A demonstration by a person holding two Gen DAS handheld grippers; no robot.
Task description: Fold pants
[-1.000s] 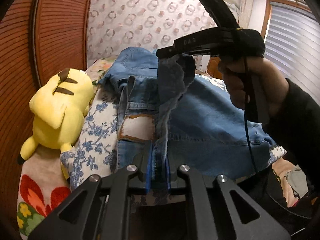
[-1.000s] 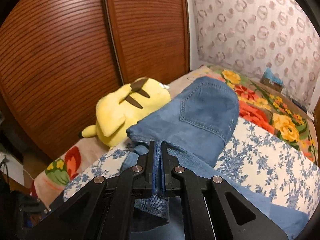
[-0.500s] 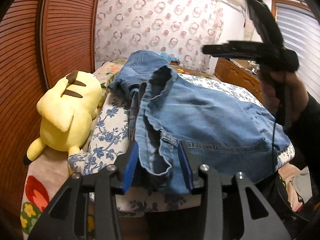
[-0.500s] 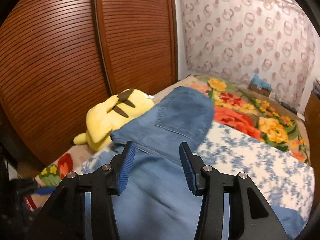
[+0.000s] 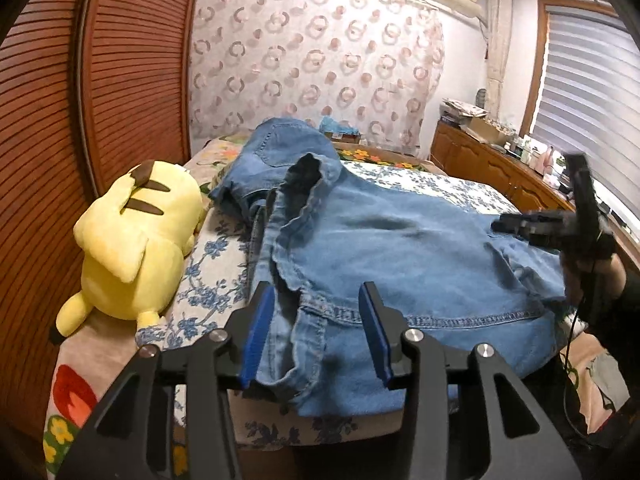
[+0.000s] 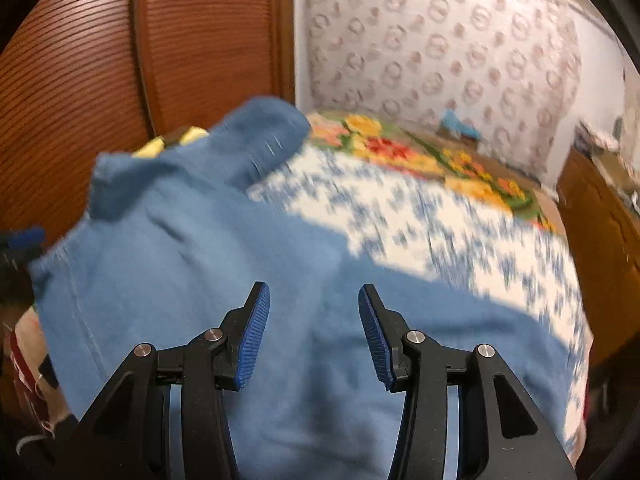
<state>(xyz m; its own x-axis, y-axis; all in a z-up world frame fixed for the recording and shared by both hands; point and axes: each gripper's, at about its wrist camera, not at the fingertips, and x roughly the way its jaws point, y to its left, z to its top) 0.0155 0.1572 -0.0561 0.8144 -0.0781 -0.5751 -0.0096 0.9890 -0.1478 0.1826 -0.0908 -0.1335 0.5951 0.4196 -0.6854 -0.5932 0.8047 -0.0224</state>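
The left gripper (image 5: 316,332) stands spread, its blue pads apart with nothing pinched, though a rumpled hem edge of the jeans (image 5: 400,256) lies loosely between the jaws at the near edge of the bed (image 5: 452,188). The right gripper (image 6: 314,334) is likewise spread wide and empty, hovering above plain denim; its view is blurred, so finer detail there cannot be told.

From the left gripper the jeans run away toward twelve o'clock, a folded bulk with its long axis pointing at the patterned headboard wall, the pocketed seat at the far end near eleven to twelve o'clock and a broad layer spreading out toward two and three o'clock. The right gripper shows in the left view at about three o'clock, beside that spreading side. The yellow plush toy (image 5: 136,244) lies at about ten o'clock, just beside the denim.

My judgement: the near hem is the left gripper's to take, being directly under it, while the right gripper is nearer the loose side at three o'clock.
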